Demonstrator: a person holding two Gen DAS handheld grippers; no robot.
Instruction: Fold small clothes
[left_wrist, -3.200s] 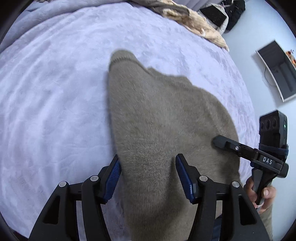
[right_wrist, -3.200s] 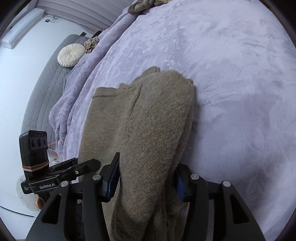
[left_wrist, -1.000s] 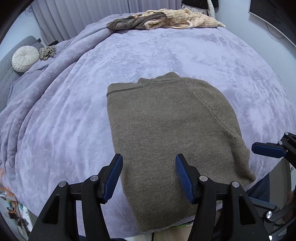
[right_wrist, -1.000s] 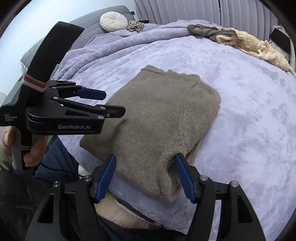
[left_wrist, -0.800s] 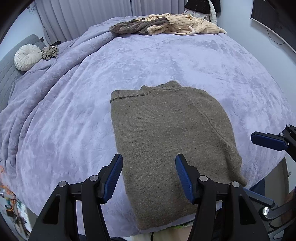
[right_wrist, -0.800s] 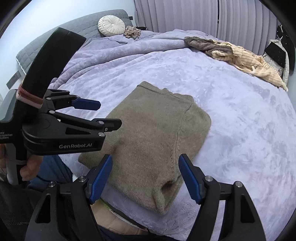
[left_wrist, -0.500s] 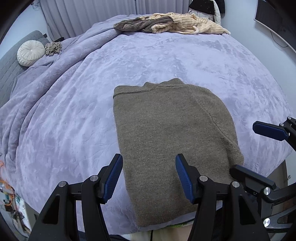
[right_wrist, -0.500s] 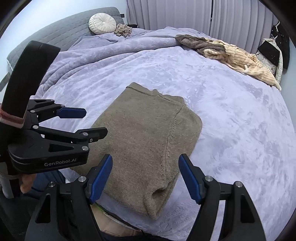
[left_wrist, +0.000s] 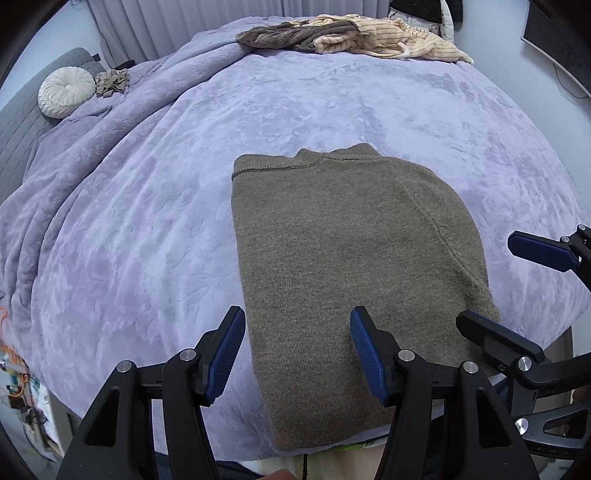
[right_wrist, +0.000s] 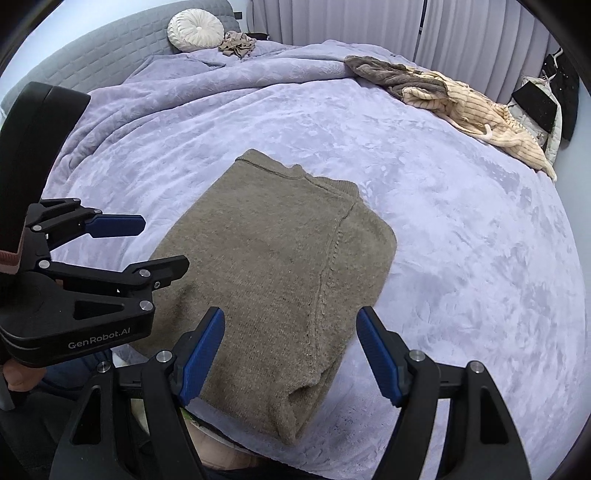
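An olive-brown knitted sweater lies folded flat on the lilac bedspread, its near end at the bed's front edge and its collar at the far end. My left gripper hovers above the sweater's near left part, open, with nothing between its blue pads. My right gripper hangs open over the sweater's near right corner, clear of the cloth. Each gripper shows in the other's view: the right one at the right edge, the left one at the left.
The lilac bedspread covers the bed. A pile of brown and cream striped clothes lies at the far edge. A round white cushion and a small crumpled cloth sit by the grey headboard. Curtains hang behind.
Both grippers let go of the sweater, which now lies flat on the bed. Over the last second the right gripper has drawn back and up; the left has stayed nearly still.
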